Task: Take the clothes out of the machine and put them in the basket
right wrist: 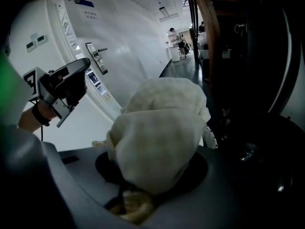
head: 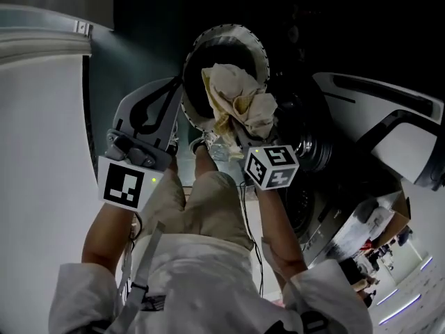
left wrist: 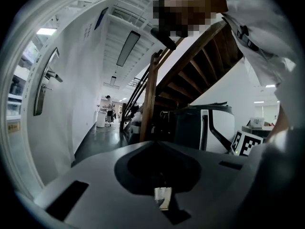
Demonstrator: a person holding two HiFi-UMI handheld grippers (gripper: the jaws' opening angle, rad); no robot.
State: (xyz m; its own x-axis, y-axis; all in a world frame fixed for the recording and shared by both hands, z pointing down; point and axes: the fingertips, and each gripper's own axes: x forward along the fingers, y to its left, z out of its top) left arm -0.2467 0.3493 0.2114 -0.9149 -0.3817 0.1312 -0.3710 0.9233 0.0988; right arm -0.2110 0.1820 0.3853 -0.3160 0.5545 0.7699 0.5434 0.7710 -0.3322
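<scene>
At the left, the left gripper [head: 167, 96] is held clear with its jaws together on nothing. In the middle, the round basket [head: 259, 47] sits below a bunched cream cloth [head: 240, 103], which the right gripper [right wrist: 136, 199] has pinched by a gathered fold so the rest balloons loosely above the jaws. It is out of the machine [head: 361, 117] at the right. The cloth looks light, soft and limp, so a firm pinch on a thick bunch should hold better than a single edge, which could slip.
</scene>
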